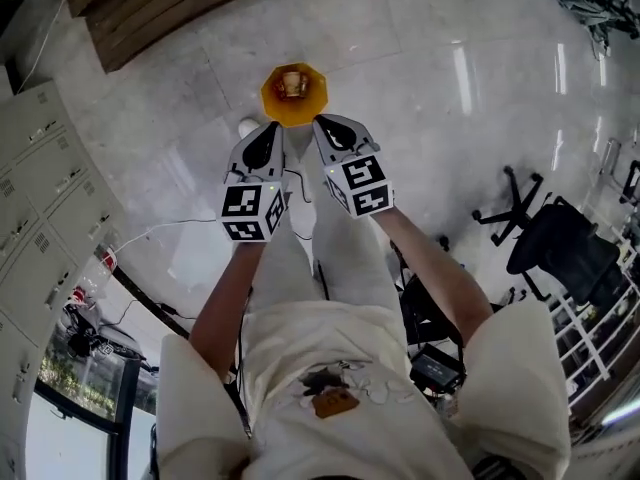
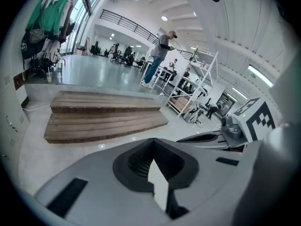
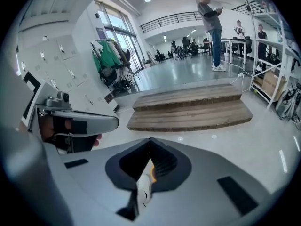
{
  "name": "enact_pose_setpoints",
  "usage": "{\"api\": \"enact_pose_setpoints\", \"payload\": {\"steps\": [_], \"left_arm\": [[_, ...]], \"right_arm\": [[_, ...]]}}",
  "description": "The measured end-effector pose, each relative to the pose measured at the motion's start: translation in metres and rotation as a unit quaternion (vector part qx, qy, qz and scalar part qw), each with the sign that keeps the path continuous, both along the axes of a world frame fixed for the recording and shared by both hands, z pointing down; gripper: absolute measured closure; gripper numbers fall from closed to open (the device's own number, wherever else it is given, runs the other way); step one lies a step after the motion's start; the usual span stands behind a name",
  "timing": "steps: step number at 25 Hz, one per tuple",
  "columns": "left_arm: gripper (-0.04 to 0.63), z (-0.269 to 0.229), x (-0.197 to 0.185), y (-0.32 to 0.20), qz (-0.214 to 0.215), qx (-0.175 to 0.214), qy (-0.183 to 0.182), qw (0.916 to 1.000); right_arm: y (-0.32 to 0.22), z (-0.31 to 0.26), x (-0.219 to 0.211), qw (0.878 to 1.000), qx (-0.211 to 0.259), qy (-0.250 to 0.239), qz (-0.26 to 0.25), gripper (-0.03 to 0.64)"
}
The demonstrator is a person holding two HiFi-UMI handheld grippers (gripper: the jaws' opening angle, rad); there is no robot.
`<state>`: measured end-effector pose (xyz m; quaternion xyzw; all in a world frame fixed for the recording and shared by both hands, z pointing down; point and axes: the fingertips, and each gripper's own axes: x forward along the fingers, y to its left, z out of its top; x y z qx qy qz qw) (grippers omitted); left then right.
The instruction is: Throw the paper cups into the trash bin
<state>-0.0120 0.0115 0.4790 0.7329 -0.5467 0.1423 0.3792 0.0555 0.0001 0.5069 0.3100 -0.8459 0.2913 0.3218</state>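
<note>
An orange trash bin [image 1: 294, 94] stands on the pale floor just beyond both grippers, with something brownish lying inside it [image 1: 292, 84]. My left gripper [image 1: 270, 128] and right gripper [image 1: 325, 123] hang side by side above the bin's near rim, pointing down at it. In the left gripper view the jaws [image 2: 153, 140] meet at their tips with nothing between them. The right gripper's jaws [image 3: 150, 139] are likewise pressed together and empty; a sliver of orange shows under them. A small white object [image 1: 247, 126] lies on the floor beside the bin; what it is I cannot tell.
Wooden steps [image 1: 170, 8] rise past the bin. Grey lockers [image 1: 40, 198] line the left side. A black office chair [image 1: 555, 238] and a white rail stand at the right. A white cable [image 1: 150, 230] runs across the floor. A person [image 3: 212, 18] stands far off.
</note>
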Motion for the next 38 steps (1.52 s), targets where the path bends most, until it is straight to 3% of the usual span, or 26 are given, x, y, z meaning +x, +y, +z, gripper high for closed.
{"api": "enact_pose_setpoints", "payload": {"steps": [8, 17, 30, 38], "left_arm": [[0.591, -0.132, 0.005, 0.015, -0.017, 0.055, 0.007, 0.9983], [0.590, -0.248, 0.013, 0.032, 0.014, 0.138, -0.002, 0.9903], [0.589, -0.300, 0.052, 0.053, 0.052, 0.165, -0.016, 0.9849], [0.591, -0.317, 0.051, 0.046, 0.048, 0.187, -0.019, 0.9809]], "right_arm": [[-0.003, -0.146, -0.006, 0.996, 0.075, -0.051, -0.019, 0.609], [0.016, -0.273, -0.015, 0.982, 0.149, -0.110, -0.040, 0.609], [0.037, -0.323, 0.035, 0.977, 0.164, -0.132, -0.024, 0.609], [0.038, -0.344, 0.032, 0.974, 0.171, -0.150, -0.021, 0.609]]}}
